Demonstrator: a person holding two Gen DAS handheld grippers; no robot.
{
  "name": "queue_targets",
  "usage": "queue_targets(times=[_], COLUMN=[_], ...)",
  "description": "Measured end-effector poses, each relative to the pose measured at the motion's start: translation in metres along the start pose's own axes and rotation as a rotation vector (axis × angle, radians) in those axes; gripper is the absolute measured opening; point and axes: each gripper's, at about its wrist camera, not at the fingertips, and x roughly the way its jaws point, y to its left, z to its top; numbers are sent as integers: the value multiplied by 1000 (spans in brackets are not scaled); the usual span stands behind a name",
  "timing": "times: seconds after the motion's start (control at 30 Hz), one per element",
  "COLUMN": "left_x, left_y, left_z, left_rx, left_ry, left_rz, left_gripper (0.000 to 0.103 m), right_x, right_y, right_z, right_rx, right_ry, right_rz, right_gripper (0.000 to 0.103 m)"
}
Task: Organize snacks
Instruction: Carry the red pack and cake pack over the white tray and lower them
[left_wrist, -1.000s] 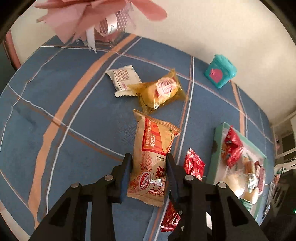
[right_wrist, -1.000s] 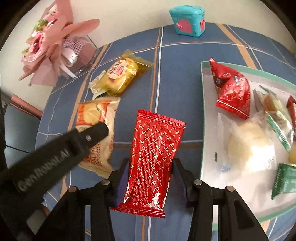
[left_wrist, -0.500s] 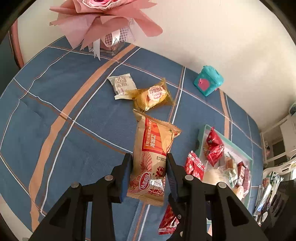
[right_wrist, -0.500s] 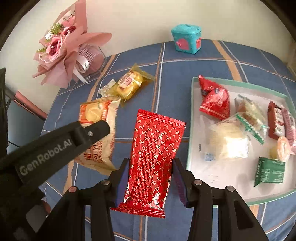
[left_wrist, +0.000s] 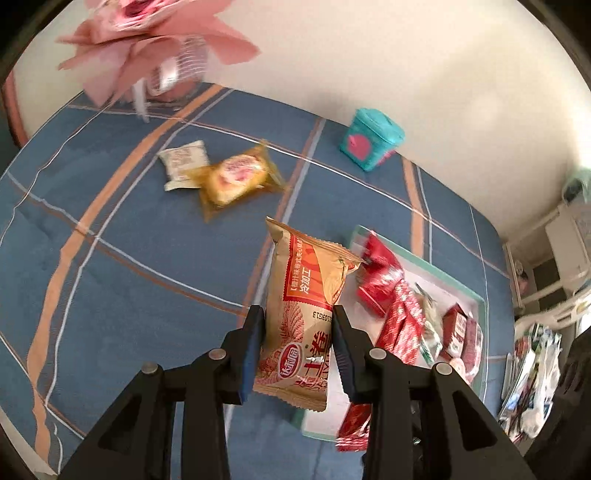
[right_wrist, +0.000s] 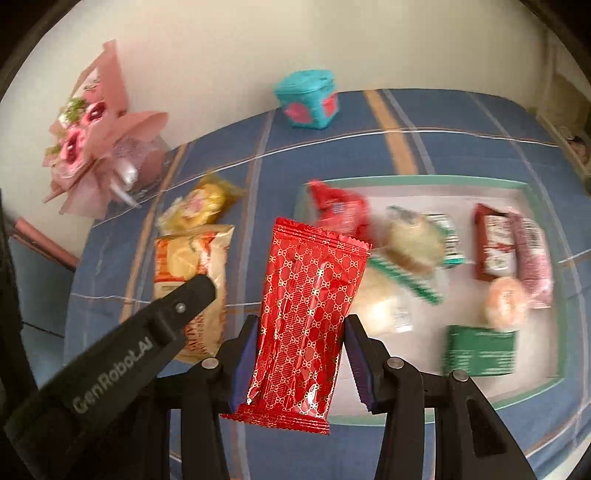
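My left gripper is shut on a tan and orange snack packet and holds it above the blue cloth near the tray's left edge. My right gripper is shut on a red patterned snack packet and holds it above the left end of the green-rimmed white tray. The tray holds several snacks. The tan packet also shows in the right wrist view. A yellow wrapped cake and a small white packet lie on the cloth.
A pink flower bouquet stands at the back left. A teal box stands near the wall. The table has a blue striped cloth. Clutter lies past the table's right edge.
Both grippers have lifted higher and moved right toward the tray, each still holding its packet. More of the tray now shows in both views.
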Motion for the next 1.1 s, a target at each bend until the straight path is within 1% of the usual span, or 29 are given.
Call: queue_targets(times=[0.03,0.2,0.33,0.47,0.57,0.7,0.83,1.1], left_x=[1,9,13,16,20,25,37,45], left_y=[-6,-32,-51,-68,-81,-93,-97,-90], left_z=[-2,-12,-20,-28,-35,-43,-47,-51], left_rx=[11,52,82,128,165,201,213,196], left_ry=[2,20,29,37,53,71,111,154], left_rz=[-3,-19,-35,-34,-32,-33,-35,-31], left_gripper=[38,38,38,38,38,38,38,38], right_x=[-2,-7,-15,-21,-26,-32,-29,-20], right_y=[-8,-43,-69,-98,-113,-123,-125,-124], right_z=[1,5,7,8,9,9,9,7], right_rx=[7,46,64,122,154,178,182,173], right_ry=[-1,4,0,-7,-16,-24,-13,14], right_rz=[-22,-74,-132,-141,-155,-159,-156,-151], right_gripper=[49,49,49,49,49,49,49,50])
